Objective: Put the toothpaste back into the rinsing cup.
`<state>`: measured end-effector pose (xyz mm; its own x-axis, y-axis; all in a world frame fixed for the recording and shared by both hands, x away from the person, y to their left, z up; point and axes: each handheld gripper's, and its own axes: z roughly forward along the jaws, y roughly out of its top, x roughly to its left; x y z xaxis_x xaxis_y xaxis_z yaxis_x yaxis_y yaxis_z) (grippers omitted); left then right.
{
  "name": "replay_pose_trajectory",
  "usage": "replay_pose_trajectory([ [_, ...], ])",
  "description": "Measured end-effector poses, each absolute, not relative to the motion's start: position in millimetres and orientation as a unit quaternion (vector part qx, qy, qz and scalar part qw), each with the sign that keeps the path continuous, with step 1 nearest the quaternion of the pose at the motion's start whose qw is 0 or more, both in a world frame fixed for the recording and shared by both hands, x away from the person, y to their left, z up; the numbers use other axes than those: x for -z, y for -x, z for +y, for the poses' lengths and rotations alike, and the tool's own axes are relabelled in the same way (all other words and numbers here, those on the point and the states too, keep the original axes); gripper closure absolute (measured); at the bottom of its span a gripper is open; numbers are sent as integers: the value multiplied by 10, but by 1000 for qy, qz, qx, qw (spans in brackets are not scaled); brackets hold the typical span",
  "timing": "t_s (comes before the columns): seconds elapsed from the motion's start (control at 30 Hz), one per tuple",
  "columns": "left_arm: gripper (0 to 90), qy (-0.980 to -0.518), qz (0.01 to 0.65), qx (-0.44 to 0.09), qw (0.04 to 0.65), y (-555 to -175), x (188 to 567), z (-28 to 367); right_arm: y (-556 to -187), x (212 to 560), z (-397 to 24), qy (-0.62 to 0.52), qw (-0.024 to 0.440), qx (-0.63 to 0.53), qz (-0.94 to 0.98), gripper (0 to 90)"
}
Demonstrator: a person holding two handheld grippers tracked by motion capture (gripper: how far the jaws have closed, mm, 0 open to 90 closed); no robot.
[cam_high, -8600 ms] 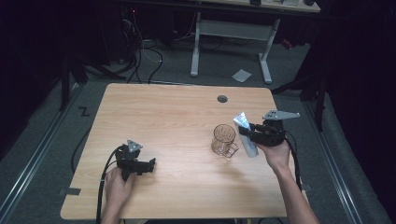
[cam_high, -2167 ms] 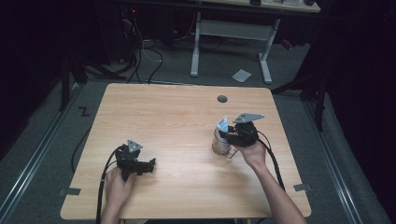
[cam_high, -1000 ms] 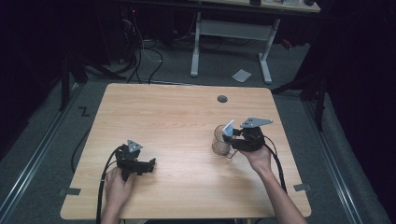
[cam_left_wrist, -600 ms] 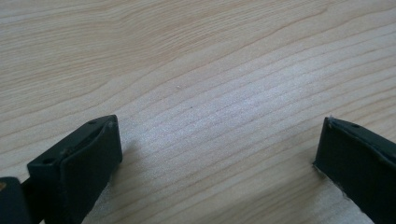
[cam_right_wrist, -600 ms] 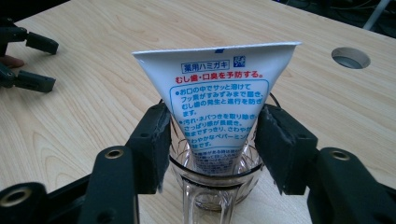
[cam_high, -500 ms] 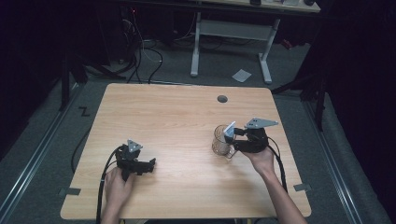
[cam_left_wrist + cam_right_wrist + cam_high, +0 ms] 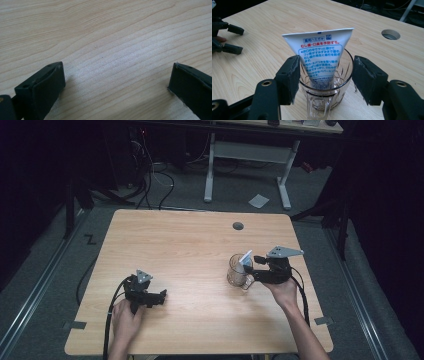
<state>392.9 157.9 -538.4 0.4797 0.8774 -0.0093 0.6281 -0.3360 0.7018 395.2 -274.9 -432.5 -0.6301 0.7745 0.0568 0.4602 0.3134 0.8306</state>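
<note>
High view: your right gripper (image 7: 251, 266) sits at the glass mug (image 7: 237, 270), right of counter (image 7: 190, 240) centre; tube (image 7: 245, 257) stands inside. Left gripper (image 7: 161, 297) rests near the front-left.

Left gripper view: fingers (image 7: 45, 87) wide apart, nothing between.

Right gripper view: your fingers (image 7: 290, 77) have just been opening, flanking the mug (image 7: 324, 97) without pressing; toothpaste tube (image 7: 320, 58) upright inside.

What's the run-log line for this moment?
right hand-held gripper: jaws just opening, off tube | toothpaste tube: standing in glass mug | left hand-held gripper: open, idle on table
</note>
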Motion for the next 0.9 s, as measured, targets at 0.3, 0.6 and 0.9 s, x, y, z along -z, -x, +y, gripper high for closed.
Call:
replay_pose_trajectory([
  [0.3,8,-795,474,-190,328,-3929,5384,1579,-3917,4265,-2846,-400,187,-448,778,386],
  [0.6,7,-795,473,-190,328,-3929,5384,1579,-3889,4229,-2931,-409,192,-457,766,388],
  [0.9,8,-795,474,-190,329,-3929,5384,1579,-3857,4189,-3028,-418,200,-466,754,394],
])
